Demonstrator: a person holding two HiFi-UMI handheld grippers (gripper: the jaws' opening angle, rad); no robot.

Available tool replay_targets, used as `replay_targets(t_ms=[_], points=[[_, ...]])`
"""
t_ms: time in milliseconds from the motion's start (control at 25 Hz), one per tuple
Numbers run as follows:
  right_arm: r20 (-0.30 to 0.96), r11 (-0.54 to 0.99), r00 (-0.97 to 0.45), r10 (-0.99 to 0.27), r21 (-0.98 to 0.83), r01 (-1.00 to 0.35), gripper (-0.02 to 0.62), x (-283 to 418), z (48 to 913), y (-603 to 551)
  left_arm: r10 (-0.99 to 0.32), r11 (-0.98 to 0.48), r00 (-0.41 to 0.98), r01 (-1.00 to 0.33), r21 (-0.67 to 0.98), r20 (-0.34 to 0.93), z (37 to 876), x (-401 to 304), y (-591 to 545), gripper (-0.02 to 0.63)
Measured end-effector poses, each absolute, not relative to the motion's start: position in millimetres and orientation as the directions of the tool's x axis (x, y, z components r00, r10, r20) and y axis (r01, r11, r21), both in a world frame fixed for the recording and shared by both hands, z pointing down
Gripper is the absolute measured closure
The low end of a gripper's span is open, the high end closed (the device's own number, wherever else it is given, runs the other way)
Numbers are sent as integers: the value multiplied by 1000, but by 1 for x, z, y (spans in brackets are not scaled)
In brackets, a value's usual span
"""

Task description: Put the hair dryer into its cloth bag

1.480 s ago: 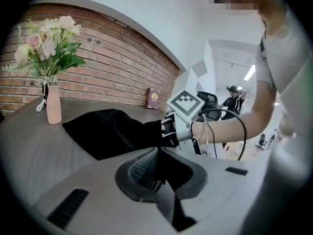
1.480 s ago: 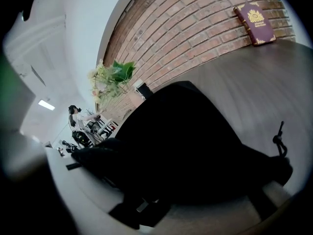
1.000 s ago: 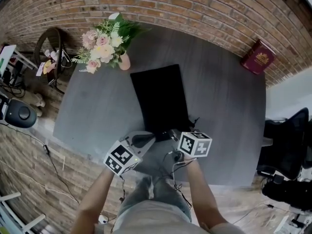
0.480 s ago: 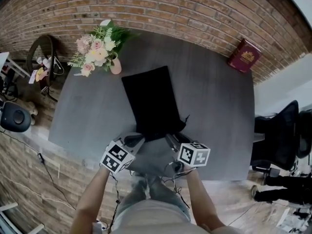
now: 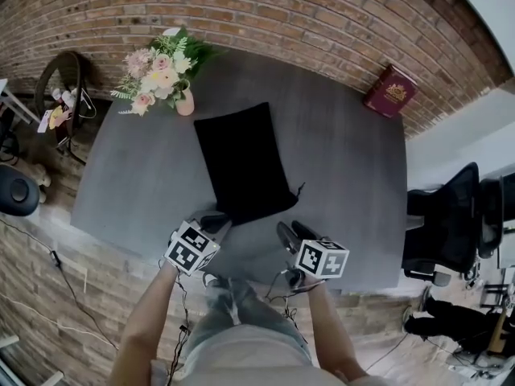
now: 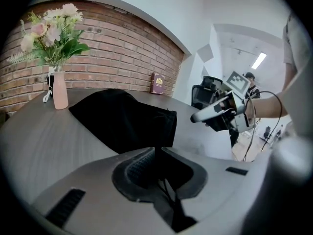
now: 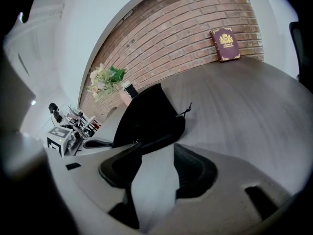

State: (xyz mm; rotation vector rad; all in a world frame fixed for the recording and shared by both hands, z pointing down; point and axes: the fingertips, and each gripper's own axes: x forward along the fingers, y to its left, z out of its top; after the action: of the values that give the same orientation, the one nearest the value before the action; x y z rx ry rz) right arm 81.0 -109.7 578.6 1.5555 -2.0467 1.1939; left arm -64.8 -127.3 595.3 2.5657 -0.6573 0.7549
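The black cloth drawstring bag (image 5: 241, 161) lies bulging mid-frame on the grey desk (image 5: 346, 159). No hair dryer shows; it is probably inside. The left hand-held gripper (image 5: 214, 220) is clenched and the right hand-held gripper (image 5: 294, 233) released. Best to pinch the thin cord (image 5: 298, 188) squarely and pull gently.

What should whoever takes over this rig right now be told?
Left tool: jaws together, nothing between them, just off the near end of the bag.
Right tool: jaws apart, empty, also clear of the bag.
Bag: lies mid-table, bulging, its cord sticking out at the near right corner.
Hair dryer: not in view; probably inside the bag.
Done: packing, apparently.
Left: check that the bag's mouth is drawn shut.
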Motion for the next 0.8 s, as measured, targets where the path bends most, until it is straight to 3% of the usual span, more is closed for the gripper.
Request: replay_targets(t_ms=[200,400,600,800], points=[[669,54,-334,-664,-402,-914,389,87,570,-100,-350,-796,750,-554,244,561,589,-68,-125,581],[647,41,-286,-707,-366,-930,394,96,554,-100,-414,-756,747,-600,260,520,573,-79,-123,528],[580,19,-216,-786,-326,-945,410,110,517,-107,-554,-660,715,-689,298,426,537,-100,-128,520],[434,3,-86,-897,-189,-982,441,136,447,-121,-748,-535,596,-802,266,291,466,-135,-152,520]])
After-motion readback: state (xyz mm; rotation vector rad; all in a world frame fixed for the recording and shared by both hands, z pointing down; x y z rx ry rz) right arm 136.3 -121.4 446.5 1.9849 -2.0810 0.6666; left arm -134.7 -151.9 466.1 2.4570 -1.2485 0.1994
